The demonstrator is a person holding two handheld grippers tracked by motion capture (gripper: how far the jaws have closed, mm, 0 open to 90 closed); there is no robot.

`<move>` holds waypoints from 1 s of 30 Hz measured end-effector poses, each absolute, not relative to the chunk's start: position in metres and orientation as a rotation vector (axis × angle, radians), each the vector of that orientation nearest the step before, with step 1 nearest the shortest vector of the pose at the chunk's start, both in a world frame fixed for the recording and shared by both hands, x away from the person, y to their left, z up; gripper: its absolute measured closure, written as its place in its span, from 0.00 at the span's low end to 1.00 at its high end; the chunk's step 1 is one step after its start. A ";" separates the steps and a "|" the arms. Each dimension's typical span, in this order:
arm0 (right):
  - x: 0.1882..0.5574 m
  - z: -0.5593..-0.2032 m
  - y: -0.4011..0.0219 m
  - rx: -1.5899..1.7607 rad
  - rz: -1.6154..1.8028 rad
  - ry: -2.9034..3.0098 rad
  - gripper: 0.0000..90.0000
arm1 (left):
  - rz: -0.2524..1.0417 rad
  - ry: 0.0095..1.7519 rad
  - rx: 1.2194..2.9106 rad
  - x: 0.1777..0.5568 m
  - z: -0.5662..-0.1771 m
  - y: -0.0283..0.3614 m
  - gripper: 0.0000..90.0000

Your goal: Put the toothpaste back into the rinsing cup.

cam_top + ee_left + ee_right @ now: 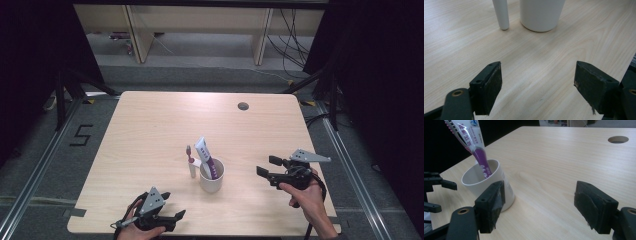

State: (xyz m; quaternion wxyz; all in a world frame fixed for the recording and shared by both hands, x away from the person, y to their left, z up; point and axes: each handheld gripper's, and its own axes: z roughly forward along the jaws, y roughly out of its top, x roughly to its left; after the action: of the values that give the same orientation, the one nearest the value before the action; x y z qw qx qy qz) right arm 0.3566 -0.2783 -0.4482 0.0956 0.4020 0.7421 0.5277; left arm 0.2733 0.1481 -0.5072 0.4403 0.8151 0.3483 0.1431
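A white cup stood on the pale wooden worktop, holding a purple-and-white tube. Both grippers, left and right, flanked the cup, fingers apart and empty.

A black "5" is marked on the grey floor left of the bench. The toothpaste tube standing in the white cup bears white print on purple and a blue round logo, too blurred to read.

Left gripper view crops the cup and toothbrush handle.
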 end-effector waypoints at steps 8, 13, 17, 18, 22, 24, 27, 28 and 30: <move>0.350 -0.458 -0.287 1.212 1.522 2.219 0.28 | 0.361 0.861 2.033 0.272 -0.507 0.149 0.25; 0.348 -0.460 -0.290 1.221 1.523 2.200 0.28 | 0.369 0.854 2.047 0.273 -0.506 0.151 0.25; 0.346 -0.463 -0.293 1.216 1.502 2.205 0.28 | 0.353 0.860 2.013 0.270 -0.506 0.149 0.25; 0.345 -0.463 -0.294 1.203 1.511 2.200 0.28 | 0.352 0.856 2.009 0.271 -0.506 0.149 0.25; 0.341 -0.464 -0.298 1.244 1.505 2.196 0.28 | 0.353 0.853 2.016 0.270 -0.506 0.149 0.25; 0.341 -0.466 -0.301 1.211 1.491 2.198 0.28 | 0.355 0.850 2.017 0.271 -0.505 0.149 0.25; 0.339 -0.468 -0.303 1.215 1.480 2.202 0.28 | 0.368 0.841 2.036 0.271 -0.504 0.151 0.25; 0.338 -0.468 -0.304 1.209 1.484 2.203 0.28 | 0.356 0.850 2.012 0.270 -0.505 0.149 0.25; 0.335 -0.469 -0.304 1.224 1.470 2.210 0.28 | 0.354 0.846 2.014 0.271 -0.505 0.149 0.25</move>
State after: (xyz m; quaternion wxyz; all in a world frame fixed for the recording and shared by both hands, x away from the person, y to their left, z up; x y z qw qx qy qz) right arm 0.3354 -0.3043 -0.4687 0.1090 0.4163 0.7516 0.4999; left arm 0.2707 0.1492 -0.5054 0.4479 0.8137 0.3418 0.1432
